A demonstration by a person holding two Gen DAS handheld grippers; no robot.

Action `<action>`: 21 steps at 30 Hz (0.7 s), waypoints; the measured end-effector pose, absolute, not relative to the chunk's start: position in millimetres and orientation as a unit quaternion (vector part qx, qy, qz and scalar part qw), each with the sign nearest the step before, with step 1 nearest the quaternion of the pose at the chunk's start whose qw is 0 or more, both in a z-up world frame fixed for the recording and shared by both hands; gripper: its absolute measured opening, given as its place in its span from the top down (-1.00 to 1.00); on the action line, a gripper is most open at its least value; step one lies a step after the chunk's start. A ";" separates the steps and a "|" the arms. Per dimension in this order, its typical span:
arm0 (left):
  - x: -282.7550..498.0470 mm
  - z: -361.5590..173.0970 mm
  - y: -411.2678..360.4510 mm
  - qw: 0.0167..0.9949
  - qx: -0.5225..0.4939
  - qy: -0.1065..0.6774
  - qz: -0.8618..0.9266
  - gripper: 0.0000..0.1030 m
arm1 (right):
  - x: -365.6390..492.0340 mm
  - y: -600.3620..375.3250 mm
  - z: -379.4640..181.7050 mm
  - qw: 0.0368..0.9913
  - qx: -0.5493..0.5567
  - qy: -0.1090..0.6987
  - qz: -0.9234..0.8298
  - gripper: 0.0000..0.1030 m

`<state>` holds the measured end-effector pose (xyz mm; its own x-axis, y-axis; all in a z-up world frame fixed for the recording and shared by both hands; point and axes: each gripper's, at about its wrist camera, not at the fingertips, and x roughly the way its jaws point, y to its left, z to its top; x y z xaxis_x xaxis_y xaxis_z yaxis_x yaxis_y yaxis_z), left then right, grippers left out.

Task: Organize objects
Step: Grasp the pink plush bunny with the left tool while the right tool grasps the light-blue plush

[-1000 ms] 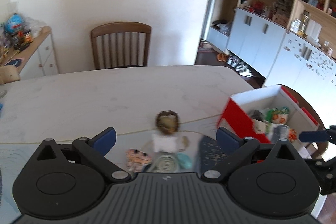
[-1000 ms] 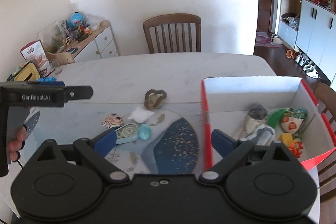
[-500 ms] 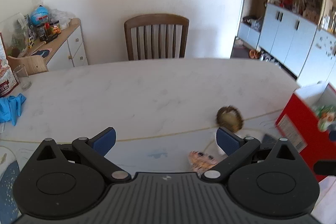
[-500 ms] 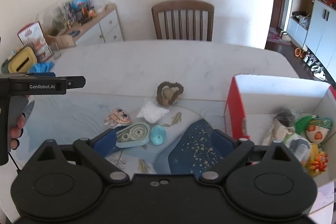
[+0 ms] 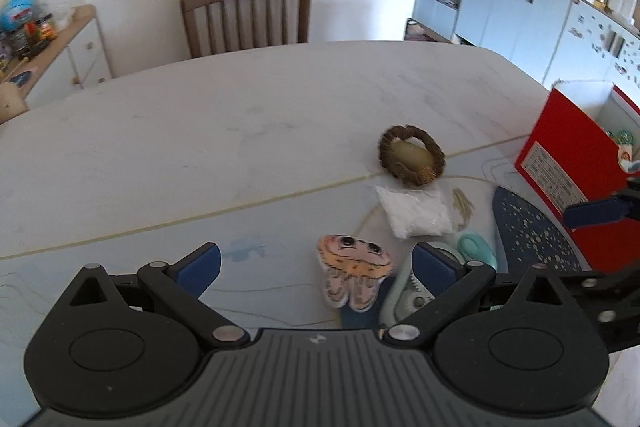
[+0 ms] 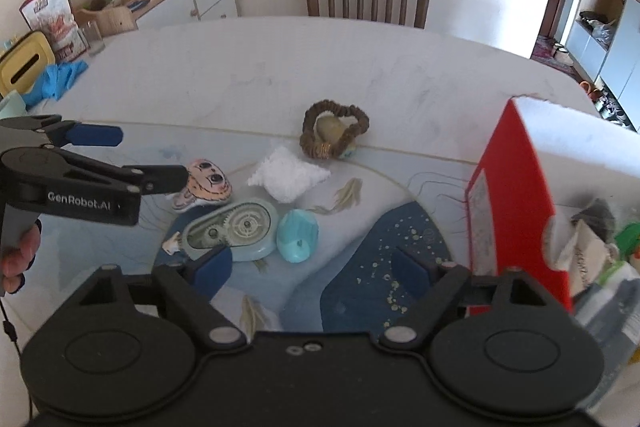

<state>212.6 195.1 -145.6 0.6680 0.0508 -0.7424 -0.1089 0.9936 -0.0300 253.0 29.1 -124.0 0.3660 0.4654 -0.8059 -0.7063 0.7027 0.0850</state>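
Both grippers hang over a cluster of small objects on the table (image 6: 240, 67), each with its jaws apart and gripping nothing.

The left gripper (image 5: 316, 265) stands wide open over the printed mat, the jellyfish plush (image 5: 354, 269) just inside its right finger at 5 o'clock in its view. The right gripper (image 6: 310, 265) has just been closing a little yet is still open, with only mat between its pads; the correction tape dispenser (image 6: 234, 229) and the turquoise case (image 6: 298, 235) lie just past its left finger, at 11 o'clock. The white packet (image 6: 286, 177) sits beyond them, the brown scrunchie (image 6: 334, 131) around a pale stone at 12 o'clock. The red box (image 6: 516, 203), holding toys, stands at 3 o'clock.
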 end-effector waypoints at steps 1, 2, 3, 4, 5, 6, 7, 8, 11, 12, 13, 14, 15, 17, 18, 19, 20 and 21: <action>215.0 -148.0 193.3 0.913 -0.035 0.405 0.039 -0.99 | 254.1 30.2 -126.1 0.814 -0.140 0.432 0.361 -0.60; 217.4 -149.9 190.9 0.913 -0.034 0.405 0.034 -0.99 | 255.3 30.6 -128.2 0.815 -0.140 0.431 0.362 -0.57; 219.2 -151.4 189.5 0.914 -0.034 0.404 0.030 -0.99 | 257.3 30.9 -130.1 0.813 -0.140 0.432 0.364 -0.52; 221.4 -153.1 188.5 0.914 -0.035 0.403 0.027 -0.99 | 258.9 31.7 -131.9 0.812 -0.139 0.434 0.366 -0.48; 223.8 -155.1 187.5 0.914 -0.036 0.404 0.024 -0.99 | 260.0 32.8 -134.0 0.811 -0.139 0.434 0.367 -0.47; 225.8 -156.7 187.5 0.913 -0.038 0.405 0.024 -0.97 | 260.9 34.5 -136.5 0.809 -0.143 0.435 0.369 -0.45; 227.2 -158.6 187.5 0.913 -0.041 0.404 0.022 -0.97 | 261.4 36.2 -138.5 0.807 -0.147 0.436 0.371 -0.41; 228.5 -160.7 187.4 0.914 -0.044 0.403 0.019 -0.97 | 261.9 37.5 -140.5 0.805 -0.149 0.436 0.373 -0.39; 230.1 -165.1 188.3 0.914 -0.050 0.402 0.014 -0.91 | 264.4 39.1 -145.2 0.800 -0.144 0.438 0.385 -0.27; 230.6 -166.2 188.6 0.914 -0.052 0.403 0.012 -0.80 | 265.7 39.3 -146.6 0.798 -0.141 0.439 0.387 -0.18; 231.3 -167.5 188.7 0.913 -0.051 0.404 0.011 -0.74 | 266.8 39.8 -148.1 0.796 -0.137 0.441 0.390 -0.11; 232.1 -168.9 188.5 0.913 -0.050 0.406 0.012 -0.61 | 267.7 40.2 -149.1 0.795 -0.135 0.443 0.391 -0.09; 232.8 -169.9 188.7 0.912 -0.050 0.407 0.010 -0.51 | 268.3 40.6 -150.1 0.795 -0.132 0.443 0.392 -0.05; 233.8 -172.7 188.4 0.910 -0.048 0.412 0.009 -0.43 | 269.6 40.9 -151.2 0.793 -0.125 0.446 0.396 0.01; 233.9 -173.9 188.0 0.910 -0.044 0.413 0.008 -0.35 | 270.2 41.1 -151.7 0.793 -0.121 0.447 0.397 0.05; 233.6 -174.7 187.4 0.910 -0.041 0.412 0.007 -0.31 | 270.6 41.6 -152.0 0.792 -0.119 0.447 0.398 0.09; 233.6 -175.1 187.1 0.911 -0.037 0.411 0.007 -0.24 | 270.8 42.5 -152.5 0.792 -0.119 0.448 0.398 0.10; 233.5 -175.2 187.0 0.911 -0.037 0.411 0.007 -0.17 | 271.3 43.3 -153.0 0.791 -0.117 0.449 0.399 0.13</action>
<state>233.5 187.0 -175.2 0.6620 -0.0186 -0.7493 -0.0427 0.9971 -0.0625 271.3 43.3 -153.0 0.2784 0.5264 -0.8034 -0.7362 0.6542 0.1735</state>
